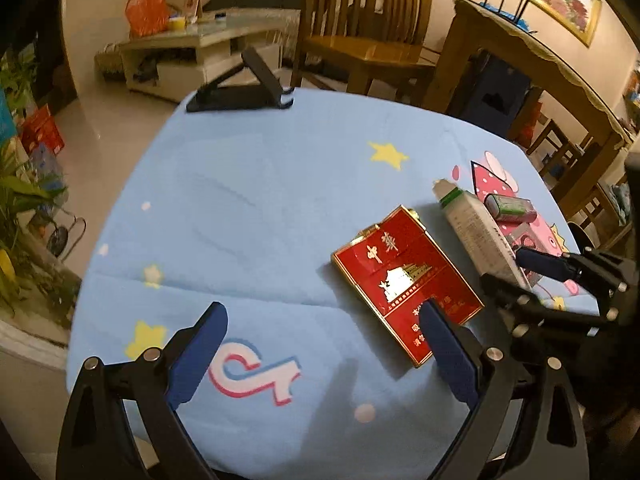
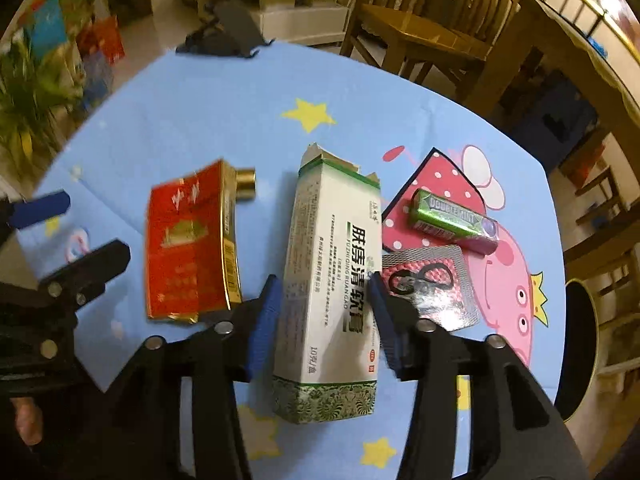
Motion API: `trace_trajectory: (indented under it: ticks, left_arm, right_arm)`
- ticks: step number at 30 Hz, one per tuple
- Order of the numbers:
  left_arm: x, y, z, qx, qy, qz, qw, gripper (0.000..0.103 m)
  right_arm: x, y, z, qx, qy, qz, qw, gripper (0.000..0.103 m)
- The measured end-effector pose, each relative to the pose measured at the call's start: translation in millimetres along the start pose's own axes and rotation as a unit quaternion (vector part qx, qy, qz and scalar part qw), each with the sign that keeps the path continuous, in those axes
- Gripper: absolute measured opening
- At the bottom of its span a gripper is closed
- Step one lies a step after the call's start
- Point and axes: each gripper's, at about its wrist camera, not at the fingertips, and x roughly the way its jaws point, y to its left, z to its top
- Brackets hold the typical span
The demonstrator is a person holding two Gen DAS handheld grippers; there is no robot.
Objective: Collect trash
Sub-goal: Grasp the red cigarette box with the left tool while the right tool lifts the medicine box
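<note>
Blue cartoon tablecloth (image 2: 200, 112), littered. Right gripper (image 2: 324, 320) straddling a white carton (image 2: 328, 280) at mid-table, pads just beside its long sides, not pressing. Left gripper (image 1: 320, 354) wide open, empty, near a red cigarette pack (image 1: 404, 284) left of the carton. Likely light, hollow, easily crushed; best pinched gently across the long sides, mid-length
</note>
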Motion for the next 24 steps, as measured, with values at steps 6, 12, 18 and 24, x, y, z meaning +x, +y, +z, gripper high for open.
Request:
trace_trajectory:
  ticks: [6,12,18,24]
  left_arm:
    - [8,-9,4,-0.001,0.014,0.013,0.9998,0.093]
    - [25,-30,18,-0.031,0.039,-0.012,0.9987,0.093]
    - [48,-61,24,-0.02,0.061,0.022,0.9977,0.078]
    - [49,-71,16,-0.016,0.062,0.049,0.9968,0.073]
  right_arm:
    - [-17,-21,-2,0.026,-0.031,0.052,0.998,0.032]
    - [-31,-58,-14,0.074,-0.06,0.073,0.993,0.031]
    - [-53,-95,-28,0.105,-0.101,0.08,0.986,0.031]
    - [-72,-125,-43,0.135,-0.146,0.093,0.976,0.031]
